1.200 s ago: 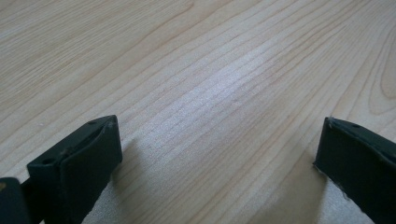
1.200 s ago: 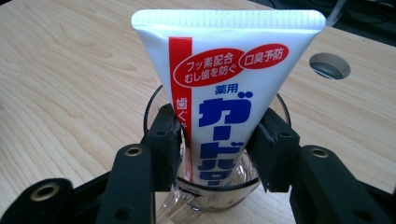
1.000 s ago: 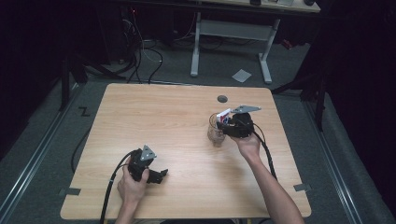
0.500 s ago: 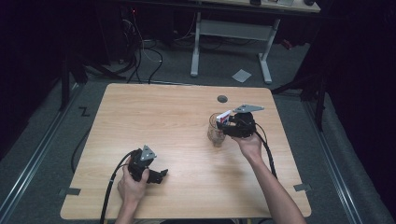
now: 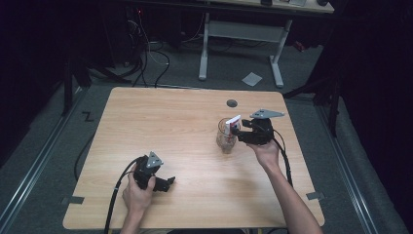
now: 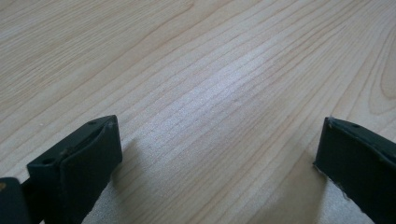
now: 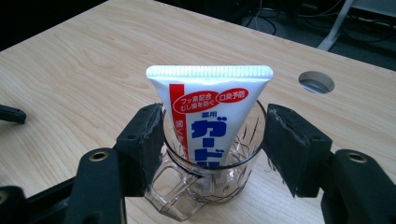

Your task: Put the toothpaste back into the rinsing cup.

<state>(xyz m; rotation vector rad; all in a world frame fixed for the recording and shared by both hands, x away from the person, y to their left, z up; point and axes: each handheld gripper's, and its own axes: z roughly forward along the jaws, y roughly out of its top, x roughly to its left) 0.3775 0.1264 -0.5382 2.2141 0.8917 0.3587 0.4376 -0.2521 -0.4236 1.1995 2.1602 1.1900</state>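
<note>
A clear glass mug point(image 5: 226, 142) stands on the wooden table point(image 5: 170, 122), right of centre. A white toothpaste tube point(image 5: 235, 121) with red and blue print stands upright in it. In the right gripper view the tube point(image 7: 210, 100) rises out of the mug point(image 7: 187, 189). My right gripper point(image 7: 212, 144) has just been opening its jaws. They now flank the mug's rim and the tube, with the pads clear of the tube. My left gripper point(image 5: 168, 184) rests open near the table's front left. Bare wood lies between its jaws point(image 6: 219, 154).
A round cable hole point(image 5: 232, 103) sits in the table just behind the mug, also seen as the hole point(image 7: 316, 81). Beyond the table's far edge stand a white desk frame point(image 5: 204, 48) and cables on the floor. A sheet of paper point(image 5: 252, 78) lies there.
The right gripper's jaws have spread apart around the tube and mug. The tube stays upright in the mug. The left gripper has not moved.
</note>
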